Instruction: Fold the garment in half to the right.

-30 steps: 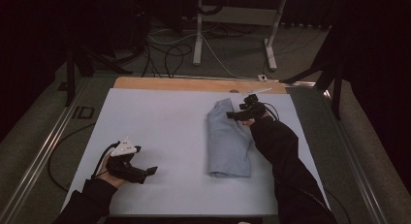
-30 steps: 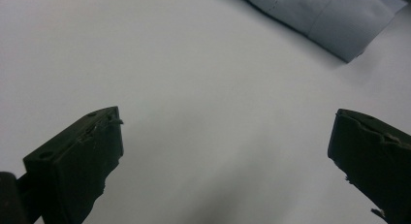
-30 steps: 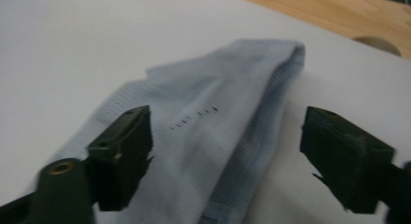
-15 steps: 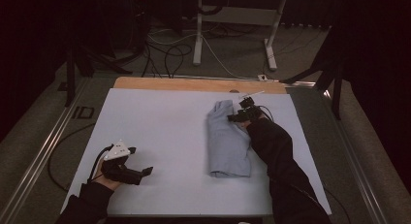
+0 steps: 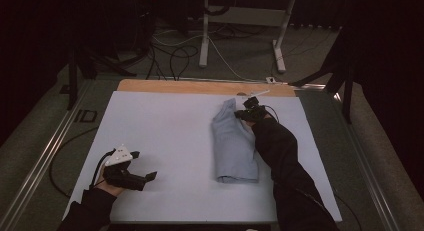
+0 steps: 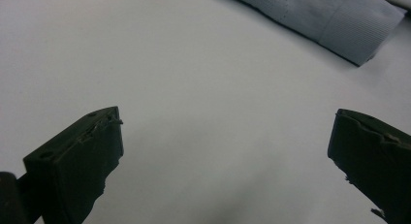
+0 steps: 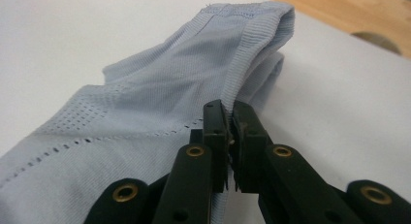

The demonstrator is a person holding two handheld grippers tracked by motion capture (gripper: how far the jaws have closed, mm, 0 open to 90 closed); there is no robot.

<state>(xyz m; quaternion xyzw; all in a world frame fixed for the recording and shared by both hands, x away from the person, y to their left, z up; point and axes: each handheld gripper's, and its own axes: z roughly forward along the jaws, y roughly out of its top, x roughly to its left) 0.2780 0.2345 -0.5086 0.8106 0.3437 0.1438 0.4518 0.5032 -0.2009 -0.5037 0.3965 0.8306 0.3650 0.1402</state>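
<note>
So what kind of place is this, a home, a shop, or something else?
Most likely a lab or recording workspace, not a home. A white-topped table stands on a dark floor with loose cables and a metal stand behind it, and a person works a folded pale-blue cloth with a handheld right claw.

Table (image 5: 150,121) carried white sheet (image 5: 165,136) over nearly whole top; bare wooden strip (image 5: 200,87) showed along far edge. Folded light-blue garment (image 5: 232,146) lay on sheet right of centre, long axis running near to far, far end bunched and raised off surface. Perforated bands crossed knit fabric. Sheet left of garment lay bare.
</note>
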